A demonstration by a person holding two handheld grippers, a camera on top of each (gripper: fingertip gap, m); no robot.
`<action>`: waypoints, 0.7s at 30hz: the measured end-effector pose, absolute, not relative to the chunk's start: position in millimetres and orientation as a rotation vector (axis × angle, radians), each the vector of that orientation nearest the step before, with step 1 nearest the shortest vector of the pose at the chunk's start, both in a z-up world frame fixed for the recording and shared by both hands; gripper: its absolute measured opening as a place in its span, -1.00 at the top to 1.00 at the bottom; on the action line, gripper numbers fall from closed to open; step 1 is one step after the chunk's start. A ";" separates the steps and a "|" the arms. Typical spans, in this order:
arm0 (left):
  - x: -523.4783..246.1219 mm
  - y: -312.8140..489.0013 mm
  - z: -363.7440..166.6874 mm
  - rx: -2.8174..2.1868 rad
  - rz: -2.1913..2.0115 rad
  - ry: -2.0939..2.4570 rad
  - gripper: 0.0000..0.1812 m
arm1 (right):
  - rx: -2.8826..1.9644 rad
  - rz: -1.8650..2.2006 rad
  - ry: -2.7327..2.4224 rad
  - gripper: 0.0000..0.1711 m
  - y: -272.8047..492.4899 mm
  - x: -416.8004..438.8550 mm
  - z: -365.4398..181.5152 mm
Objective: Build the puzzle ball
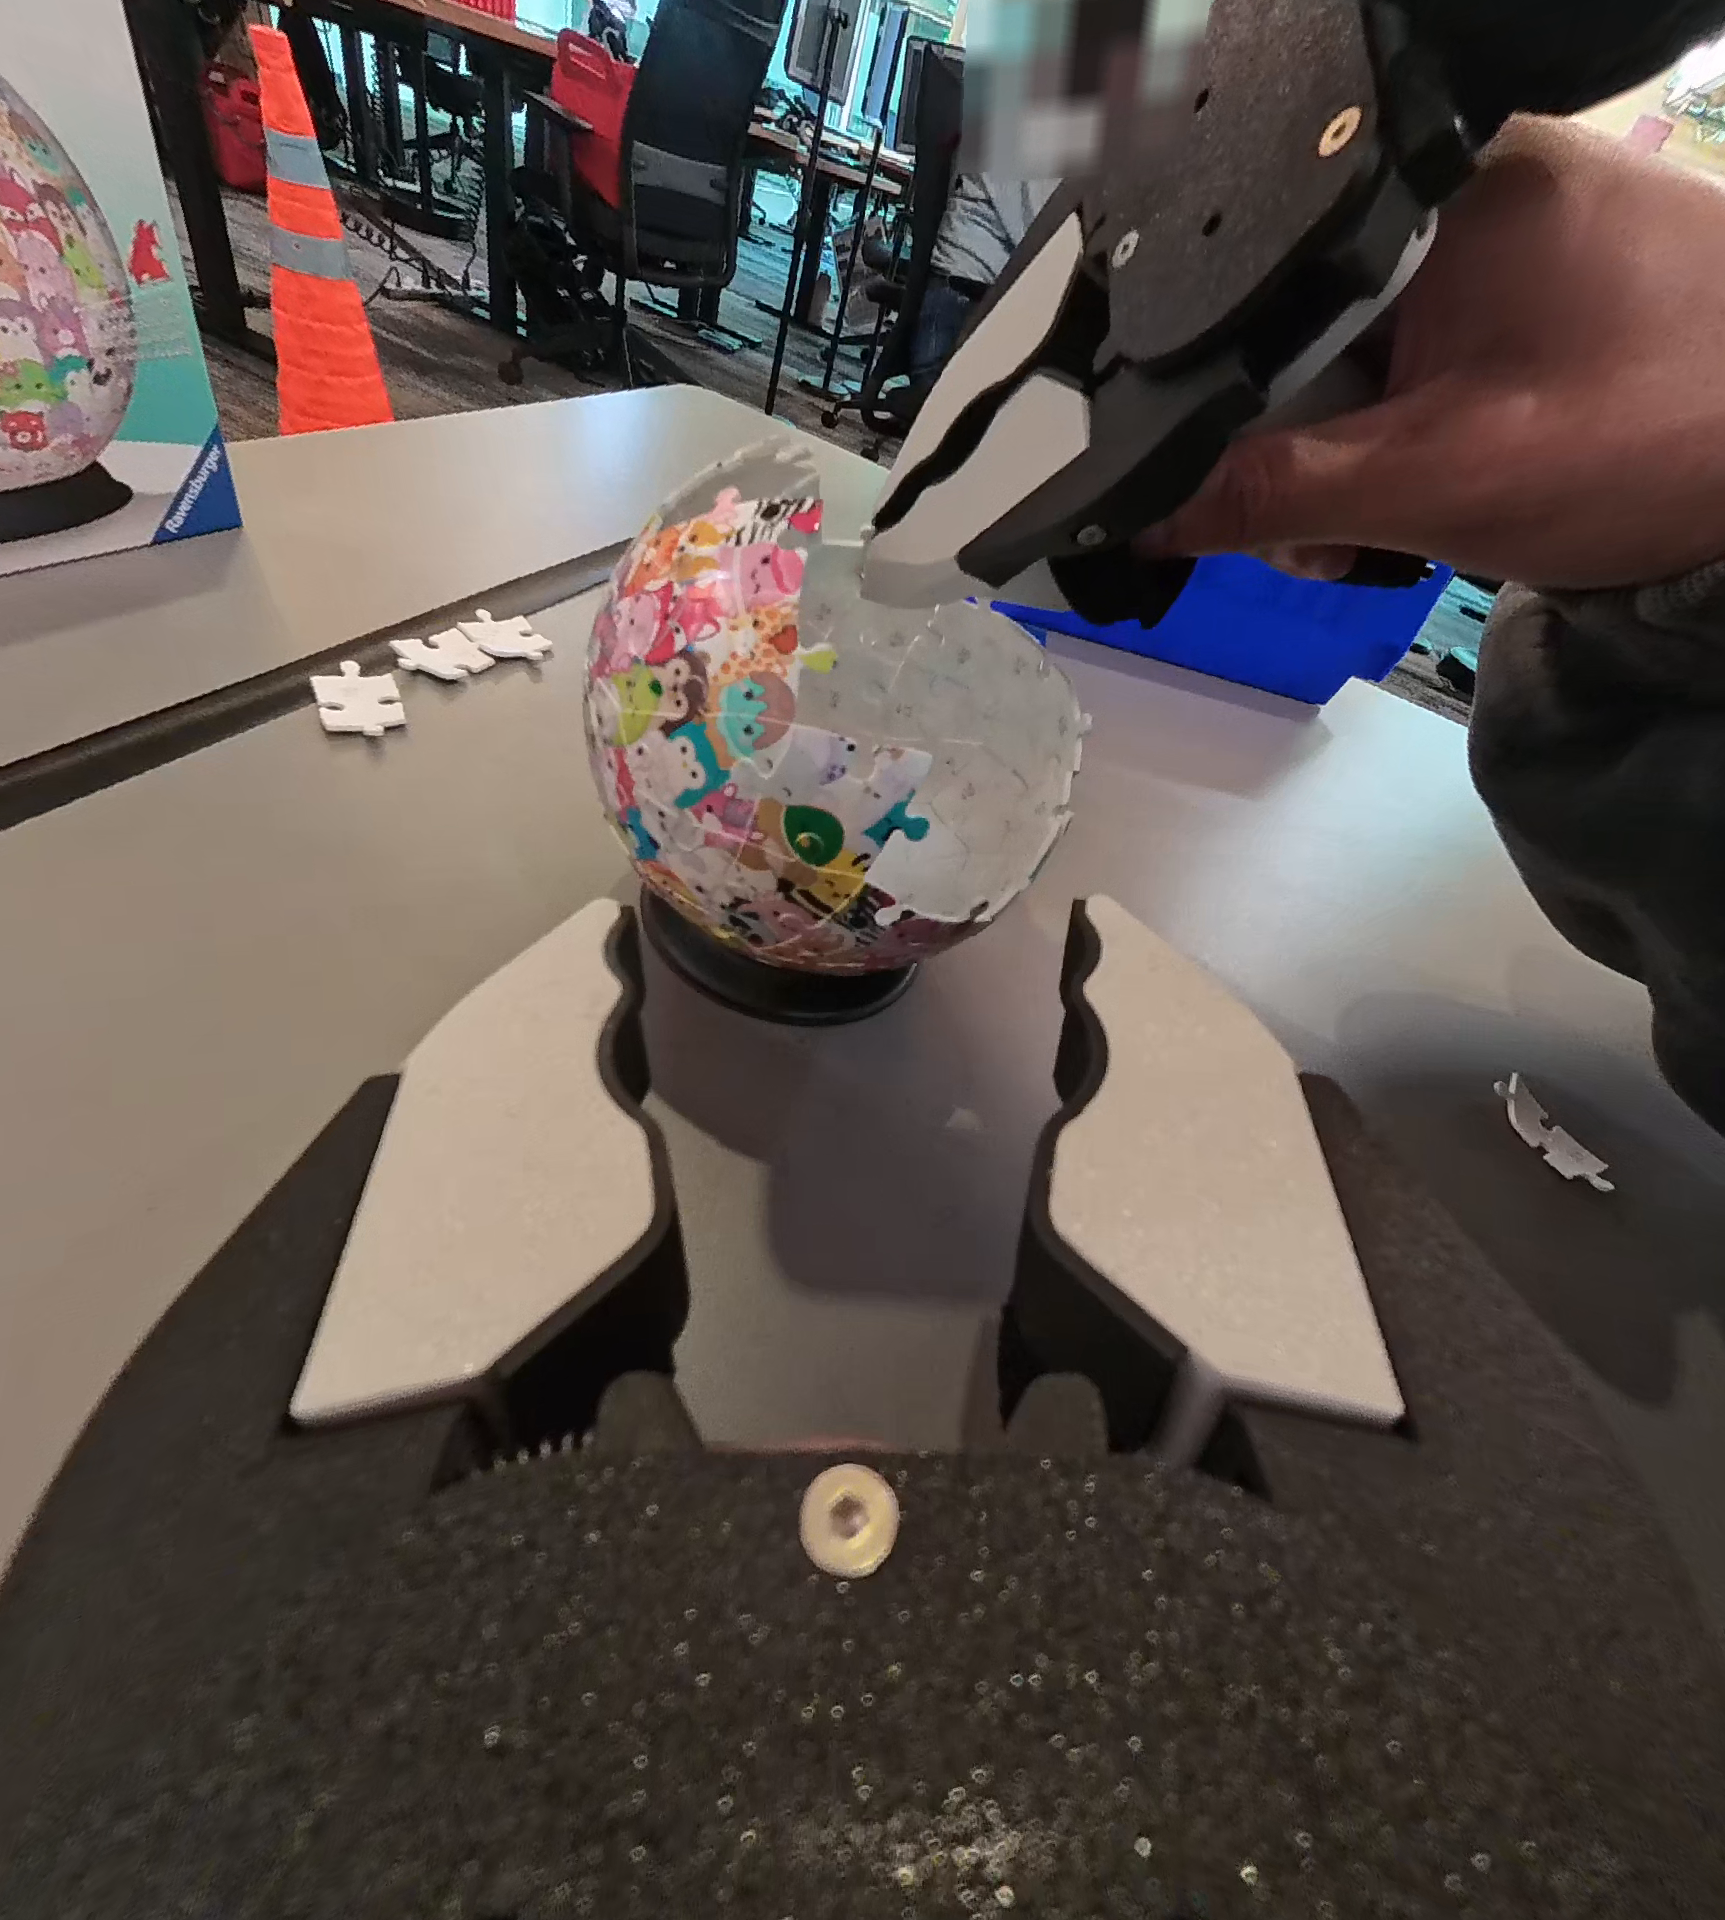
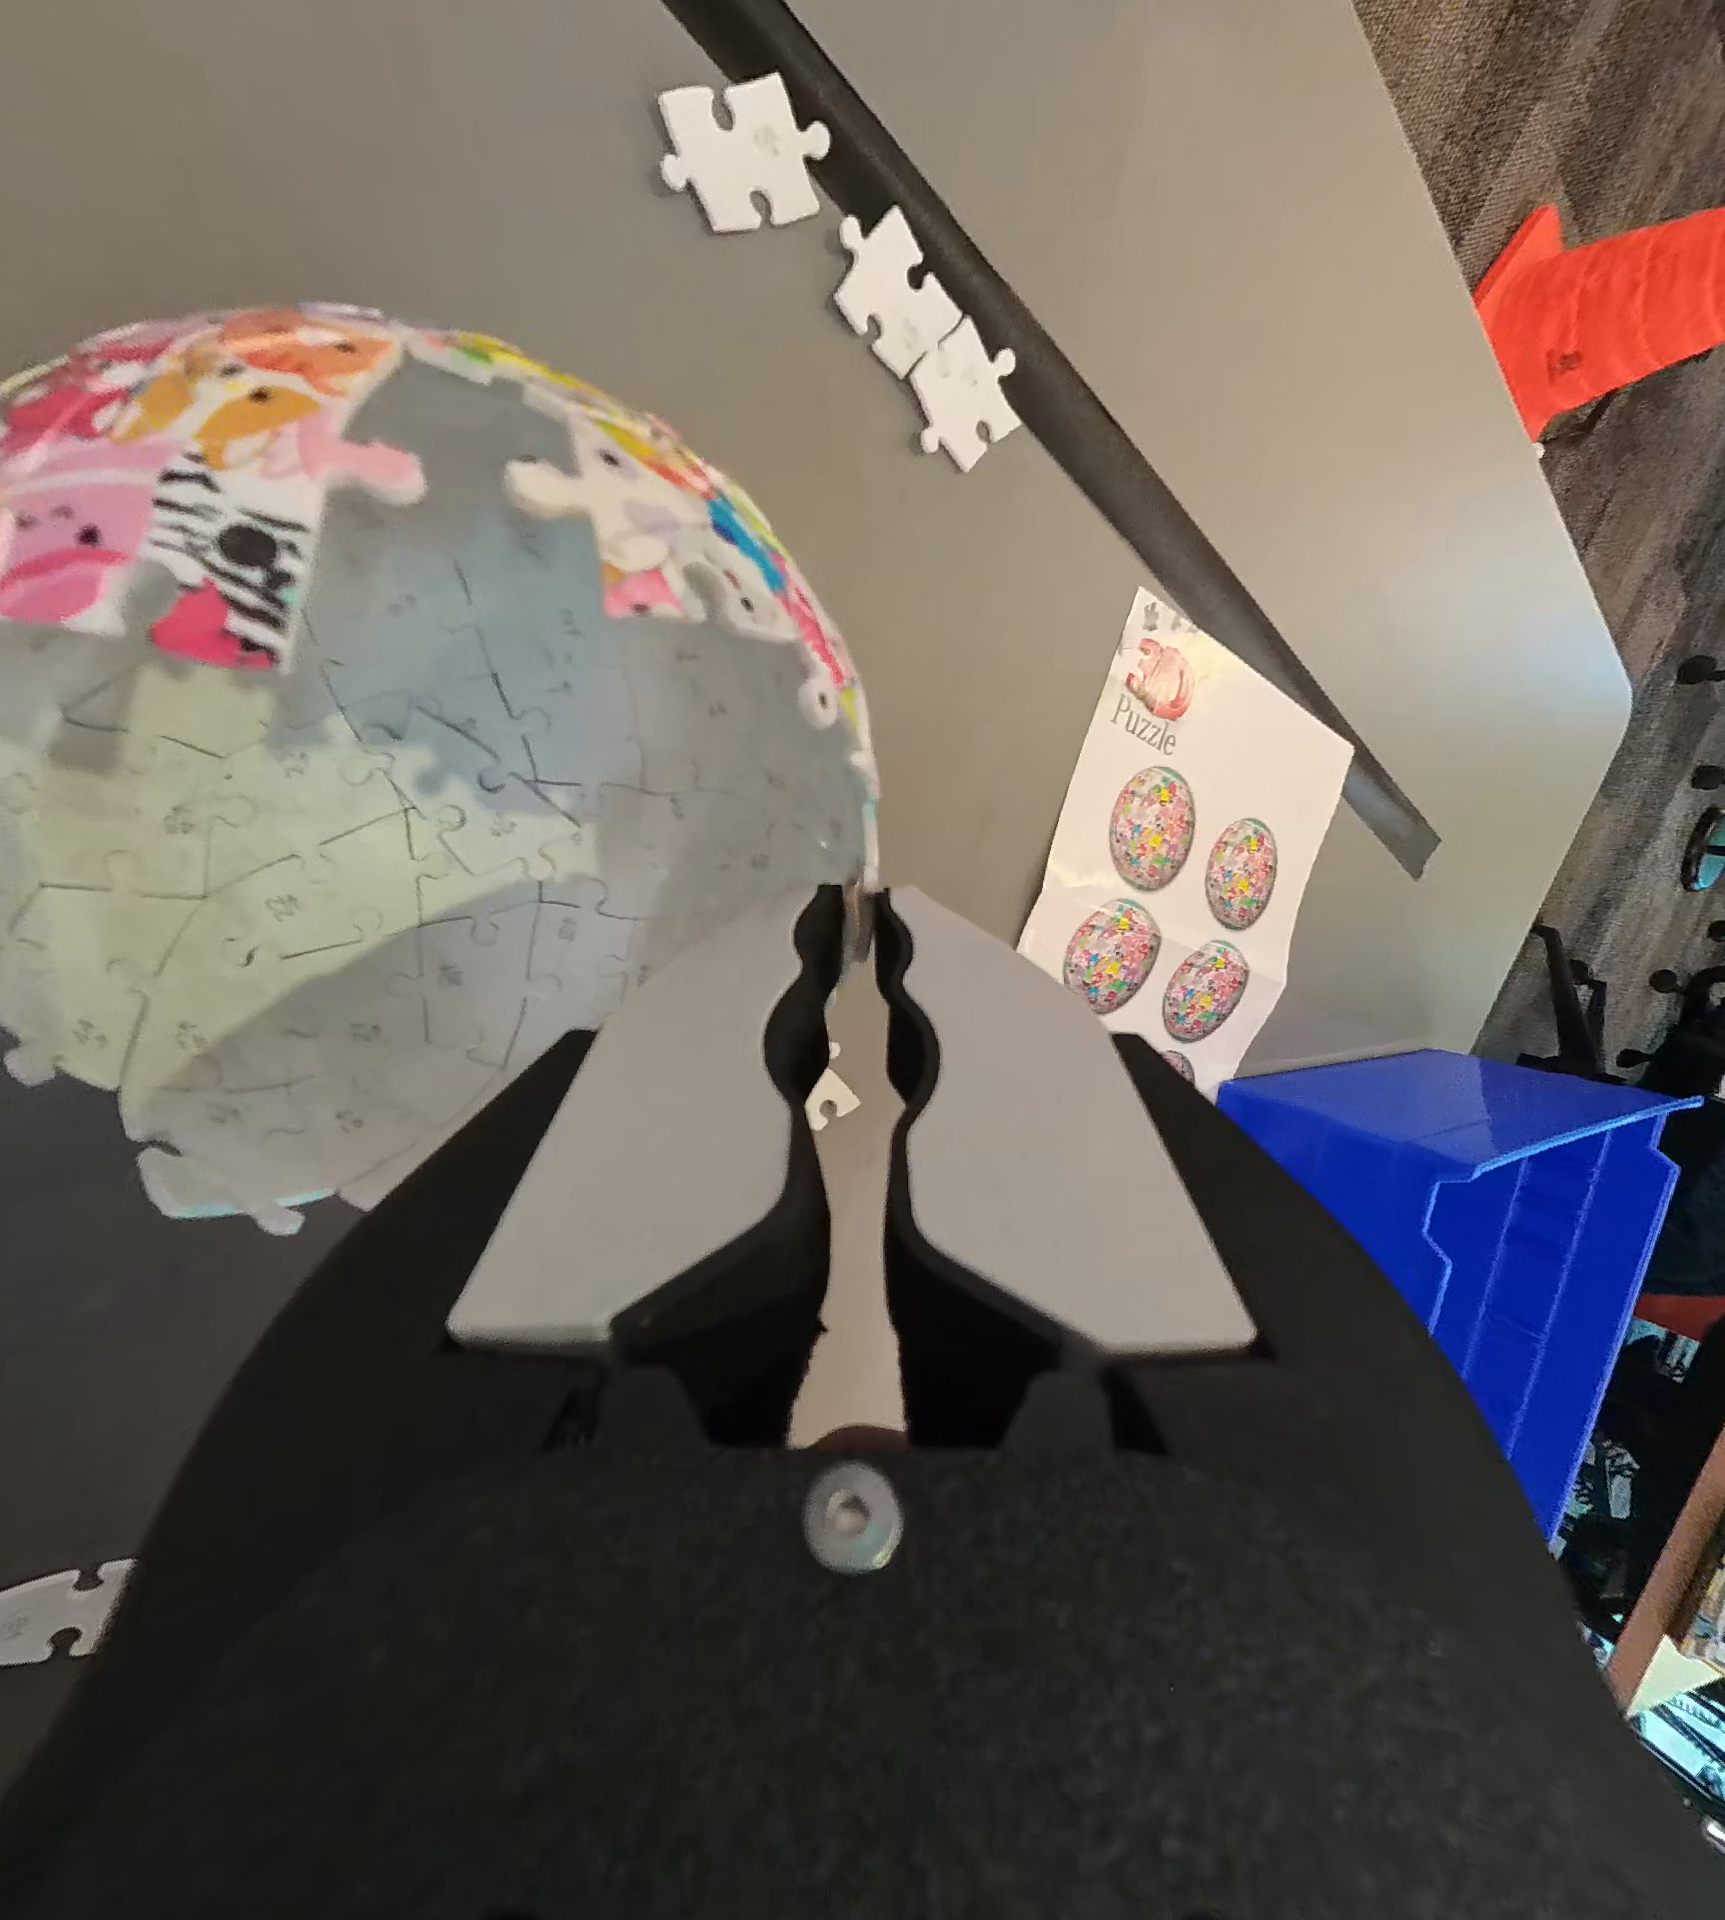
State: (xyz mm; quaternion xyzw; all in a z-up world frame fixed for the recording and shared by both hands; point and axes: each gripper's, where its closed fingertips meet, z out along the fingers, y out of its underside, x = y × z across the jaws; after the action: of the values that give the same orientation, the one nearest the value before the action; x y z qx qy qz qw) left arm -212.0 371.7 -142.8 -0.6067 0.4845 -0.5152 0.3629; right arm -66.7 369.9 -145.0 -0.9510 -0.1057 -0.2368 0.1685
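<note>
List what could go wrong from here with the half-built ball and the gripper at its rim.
1. The right gripper, nearly shut on a thin white puzzle piece, presses at the open rim of the colourful half-built puzzle ball; a hard push could pop joined pieces loose.
2. The ball only sits on its black round stand, and the open left gripper is not steadying it, so it might tip or roll off.

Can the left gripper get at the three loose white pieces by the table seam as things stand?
Probably yes. The left gripper is open and holds nothing, and the loose white pieces lie flat on bare table, left of the puzzle ball. Nothing stands between them; the right gripper is busy at the ball's top.
</note>
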 end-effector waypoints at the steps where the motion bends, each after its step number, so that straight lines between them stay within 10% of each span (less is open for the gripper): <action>1: -212.0 371.6 -142.9 -1.562 -1.327 1.248 0.15 | -2.704 -0.676 -0.305 0.94 370.0 -66.6 -145.0; 21: -217.9 382.6 -132.0 -1.488 -1.246 1.182 0.40 | -2.348 -0.057 -0.326 0.54 363.9 -53.5 -96.7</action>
State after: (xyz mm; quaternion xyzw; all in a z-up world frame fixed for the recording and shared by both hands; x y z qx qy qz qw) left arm -217.9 382.6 -132.0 -0.5939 0.4718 -0.4974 0.4210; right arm -53.5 363.9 -96.7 -0.9177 -0.1274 -0.0221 0.3755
